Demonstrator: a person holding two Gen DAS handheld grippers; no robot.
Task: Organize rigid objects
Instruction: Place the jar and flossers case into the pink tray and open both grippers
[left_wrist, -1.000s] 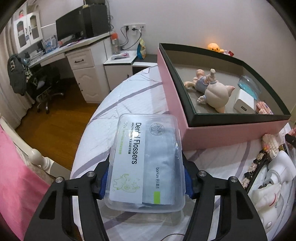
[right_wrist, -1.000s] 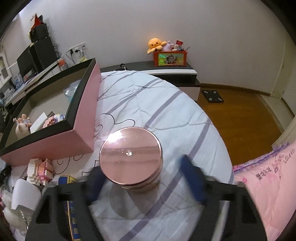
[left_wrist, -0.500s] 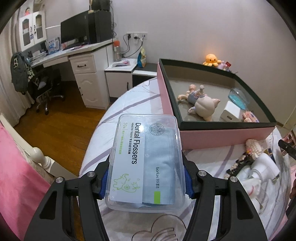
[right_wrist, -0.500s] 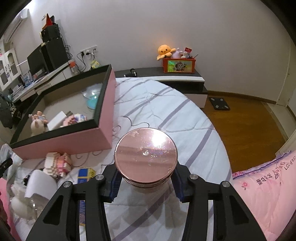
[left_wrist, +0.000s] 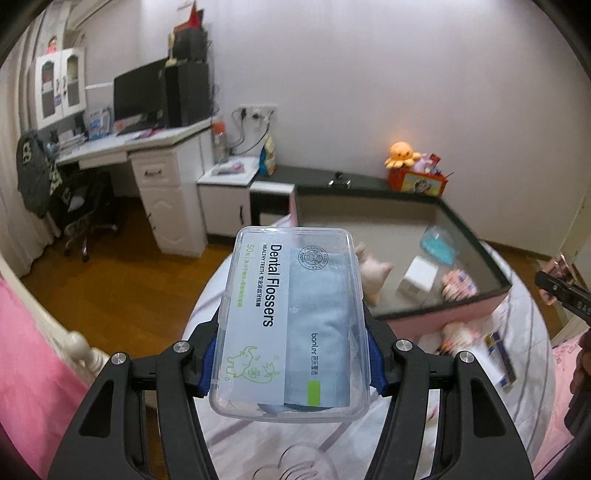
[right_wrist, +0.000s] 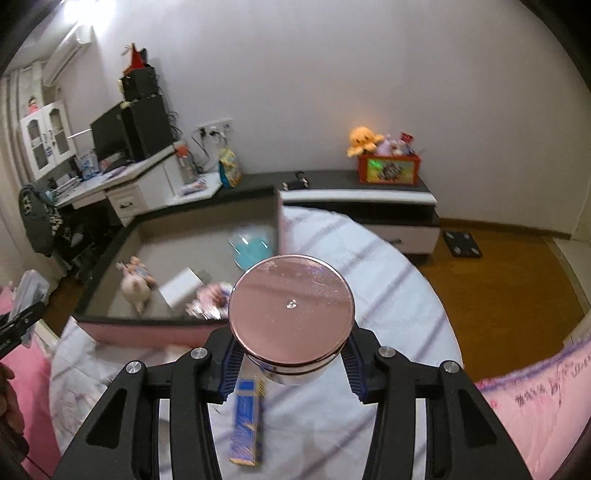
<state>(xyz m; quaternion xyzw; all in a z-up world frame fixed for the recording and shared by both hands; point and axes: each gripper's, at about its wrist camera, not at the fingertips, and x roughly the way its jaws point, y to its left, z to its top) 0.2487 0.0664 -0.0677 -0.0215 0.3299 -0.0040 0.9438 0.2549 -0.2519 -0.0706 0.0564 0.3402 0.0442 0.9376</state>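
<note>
My left gripper (left_wrist: 290, 365) is shut on a clear plastic box of dental flossers (left_wrist: 291, 321), held up above the round table. My right gripper (right_wrist: 290, 363) is shut on a round jar with a rose-gold lid (right_wrist: 290, 314), also lifted off the cloth. Beyond both lies the big pink box with a dark rim (left_wrist: 476, 302) (right_wrist: 147, 332). Inside it are a pig toy (right_wrist: 135, 290), a white cube (left_wrist: 417, 280) (right_wrist: 183, 290), a blue-filled clear bag (left_wrist: 439, 247) (right_wrist: 253, 245) and a pinkish block piece (left_wrist: 458, 286). The right gripper's tip shows at the left wrist view's right edge.
A blue narrow carton (right_wrist: 248, 421) (left_wrist: 500, 356) lies on the striped tablecloth (right_wrist: 388, 295) below the jar. A small pink-white block toy (left_wrist: 458, 332) sits in front of the pink box. A desk with a monitor (left_wrist: 140, 96), a low cabinet (right_wrist: 369, 199) and wooden floor surround the table.
Both grippers have risen with their loads, so the table and the pink box look lower and farther. The right jaws closed on the jar a second ago and lifted it off the cloth.
</note>
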